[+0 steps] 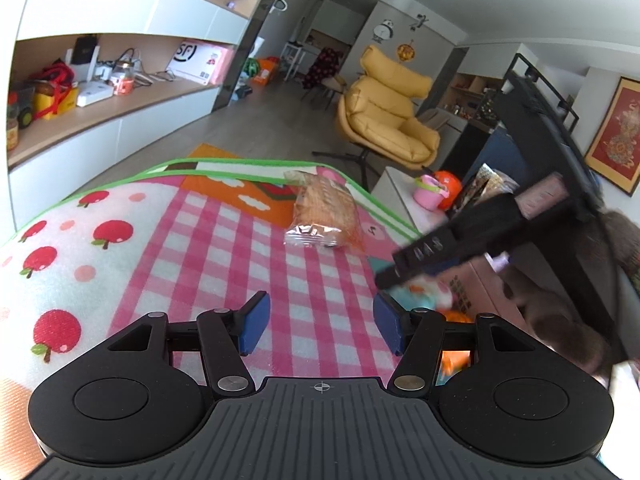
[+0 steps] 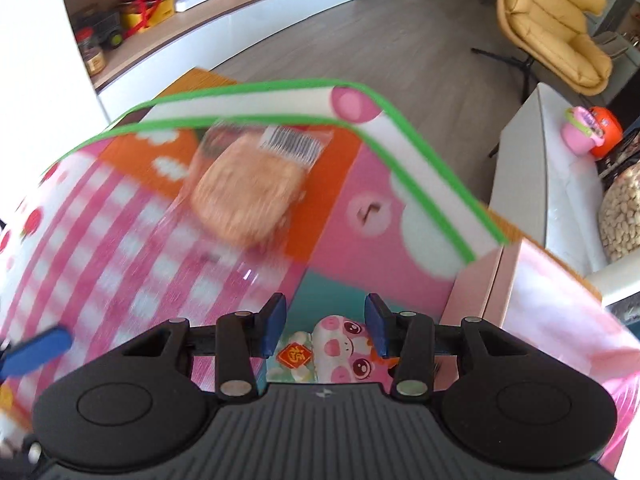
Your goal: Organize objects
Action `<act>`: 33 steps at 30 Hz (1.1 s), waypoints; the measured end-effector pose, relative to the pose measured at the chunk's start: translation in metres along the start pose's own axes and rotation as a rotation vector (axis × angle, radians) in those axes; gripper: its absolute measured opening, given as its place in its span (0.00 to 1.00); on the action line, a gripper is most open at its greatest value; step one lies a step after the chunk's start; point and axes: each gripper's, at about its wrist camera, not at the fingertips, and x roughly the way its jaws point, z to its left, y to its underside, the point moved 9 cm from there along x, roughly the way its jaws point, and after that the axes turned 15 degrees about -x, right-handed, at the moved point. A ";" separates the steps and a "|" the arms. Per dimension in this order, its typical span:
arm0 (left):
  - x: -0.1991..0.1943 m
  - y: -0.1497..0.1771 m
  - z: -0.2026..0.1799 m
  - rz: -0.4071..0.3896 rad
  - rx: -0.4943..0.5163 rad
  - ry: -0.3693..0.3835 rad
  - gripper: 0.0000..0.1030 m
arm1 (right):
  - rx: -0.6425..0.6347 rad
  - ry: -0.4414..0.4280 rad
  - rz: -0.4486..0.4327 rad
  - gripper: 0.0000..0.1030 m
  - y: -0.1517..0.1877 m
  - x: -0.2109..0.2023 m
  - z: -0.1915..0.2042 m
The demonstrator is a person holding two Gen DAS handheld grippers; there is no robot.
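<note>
snack bag (image 1: 324,216) on mat (image 1: 224,248) — armchair (image 1: 390,116) beyond

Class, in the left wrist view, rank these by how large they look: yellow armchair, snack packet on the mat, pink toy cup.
1. yellow armchair
2. snack packet, nearer the camera, so true size is unsure
3. pink toy cup

Soft matt printed play mat (image 1: 224,248), crinkled glossy clear plastic wrap on the snack pack (image 1: 324,216), matt black plastic left gripper (image 1: 320,326) with smooth blue fingers (image 1: 253,326), smooth padded yellow armchair (image 1: 390,114), wood-grain floor (image 1: 256,132).
</note>
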 end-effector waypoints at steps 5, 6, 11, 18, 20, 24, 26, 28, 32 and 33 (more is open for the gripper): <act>-0.010 -0.005 0.001 -0.010 -0.016 0.001 0.60 | 0.038 -0.124 0.004 0.42 0.039 -0.024 0.030; -0.012 -0.005 0.001 -0.009 -0.018 0.003 0.60 | 0.027 -0.141 -0.007 0.42 0.048 -0.030 0.038; -0.019 0.005 -0.004 0.027 0.006 0.027 0.60 | -0.119 -0.069 -0.160 0.62 0.086 -0.075 0.068; -0.024 0.027 -0.026 0.063 0.102 0.051 0.60 | -0.111 0.067 -0.207 0.71 0.147 -0.082 0.067; -0.027 0.035 -0.038 0.075 0.168 0.078 0.60 | -0.054 0.071 -0.195 0.63 0.166 -0.078 0.056; -0.033 0.065 -0.074 0.136 0.376 0.173 0.60 | 0.062 0.105 -0.222 0.62 0.202 -0.081 0.029; -0.030 0.081 -0.087 0.158 0.497 0.192 0.60 | 0.107 0.130 -0.242 0.67 0.215 -0.083 0.018; -0.021 0.092 -0.095 0.165 0.599 0.160 0.61 | 0.161 0.109 -0.267 0.74 0.227 -0.084 0.012; 0.002 0.096 -0.096 0.206 0.634 0.073 0.63 | 0.205 0.088 -0.327 0.81 0.240 -0.083 0.011; 0.007 0.096 -0.095 0.224 0.632 0.063 0.64 | 0.205 0.089 -0.343 0.83 0.242 -0.082 0.012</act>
